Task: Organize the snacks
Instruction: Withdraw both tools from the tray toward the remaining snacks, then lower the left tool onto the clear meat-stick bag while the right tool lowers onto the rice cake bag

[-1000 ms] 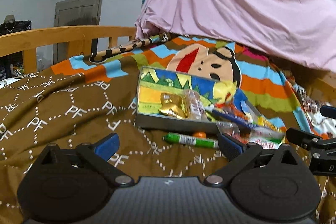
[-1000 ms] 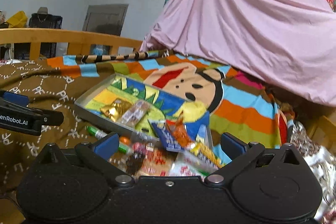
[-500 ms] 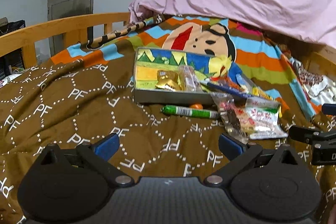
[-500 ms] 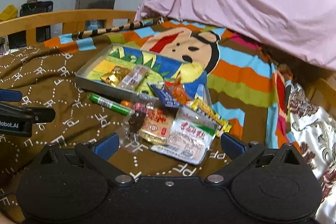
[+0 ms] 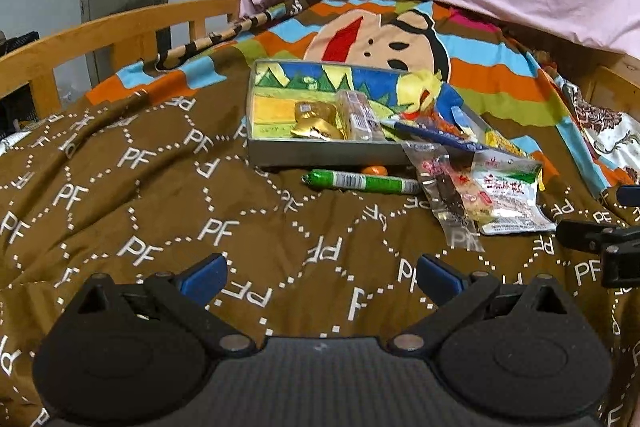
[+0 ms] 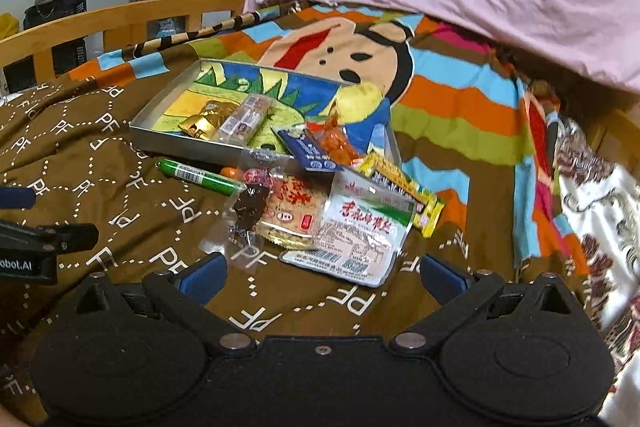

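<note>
Both pairs of my fingers stand wide apart and hold nothing: my left gripper (image 5: 319,277) hangs over bare brown blanket (image 5: 160,187), and my right gripper (image 6: 322,277) hangs over the near edge of the snack pile. Each gripper has two blue-tipped fingers (image 6: 200,273).

My landmark is the shallow metal tray (image 6: 192,147) lying on the blanket. Inside it I count two snacks at its near side: one gold-wrapped piece (image 6: 204,121) and one clear-wrapped bar (image 6: 244,117), touching each other. One blue packet (image 6: 306,149) and one orange packet (image 6: 336,143) lie across the tray's near right corner, half in and half out. Just in front of the tray's near wall lies one green tube (image 6: 196,175), with one small orange sweet (image 6: 230,171) at its right end. In front of the tray's right corner, on the blanket, three flat packets overlap: one clear packet with a dark snack (image 6: 244,215), one tan packet with red print (image 6: 290,215) and one white-and-green packet (image 6: 360,231). One yellow bar (image 6: 404,191) lies to the right of the tray, partly under the white-and-green packet.
</note>
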`<action>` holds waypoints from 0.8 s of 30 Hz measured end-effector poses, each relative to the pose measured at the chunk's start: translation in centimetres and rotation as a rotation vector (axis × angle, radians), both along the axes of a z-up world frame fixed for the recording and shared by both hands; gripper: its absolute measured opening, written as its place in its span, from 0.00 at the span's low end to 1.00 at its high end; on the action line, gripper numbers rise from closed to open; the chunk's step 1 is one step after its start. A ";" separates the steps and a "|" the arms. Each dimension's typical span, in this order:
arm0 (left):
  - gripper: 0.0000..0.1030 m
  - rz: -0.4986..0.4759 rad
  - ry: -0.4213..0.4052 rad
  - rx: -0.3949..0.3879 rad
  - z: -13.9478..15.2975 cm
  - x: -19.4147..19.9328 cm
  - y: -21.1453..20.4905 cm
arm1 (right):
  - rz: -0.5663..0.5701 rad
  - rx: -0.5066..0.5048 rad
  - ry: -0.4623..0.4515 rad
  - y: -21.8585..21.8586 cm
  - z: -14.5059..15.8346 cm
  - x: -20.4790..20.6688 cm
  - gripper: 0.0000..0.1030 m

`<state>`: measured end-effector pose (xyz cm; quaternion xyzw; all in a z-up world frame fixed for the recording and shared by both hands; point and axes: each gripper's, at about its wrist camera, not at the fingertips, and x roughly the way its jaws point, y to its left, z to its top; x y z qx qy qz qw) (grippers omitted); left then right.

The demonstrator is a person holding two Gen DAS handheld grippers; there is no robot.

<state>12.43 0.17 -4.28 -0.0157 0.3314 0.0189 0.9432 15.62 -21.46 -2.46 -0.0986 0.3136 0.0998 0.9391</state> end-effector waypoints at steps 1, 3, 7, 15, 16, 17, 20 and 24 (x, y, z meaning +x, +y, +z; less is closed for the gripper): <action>1.00 -0.006 0.011 -0.005 -0.2 0.2 0.0 | 0.001 0.008 0.016 -0.1 -0.1 0.2 0.99; 1.00 -0.027 0.034 -0.018 -0.5 0.7 -0.1 | 0.007 0.021 0.043 -0.2 -0.3 0.6 0.99; 1.00 -0.084 0.084 -0.054 -1.4 1.8 -0.4 | 0.027 0.039 0.070 -0.4 -0.5 1.3 0.99; 1.00 -0.102 0.073 -0.087 -2.1 4.2 -0.4 | 0.061 -0.027 0.067 -0.9 -1.1 3.8 0.99; 1.00 -0.108 0.061 -0.092 -2.1 4.6 -0.4 | 0.072 -0.040 0.064 -0.9 -1.3 4.1 0.99; 1.00 -0.113 0.047 -0.101 -2.1 4.9 -0.5 | 0.086 -0.044 0.060 -1.0 -1.4 4.5 0.99; 1.00 -0.129 0.009 -0.136 -2.4 5.9 -0.6 | 0.135 -0.067 0.059 -1.3 -2.0 5.7 0.99; 1.00 -0.146 -0.027 -0.205 -2.8 8.0 -0.8 | 0.150 -0.120 0.036 -1.0 -3.0 7.2 0.99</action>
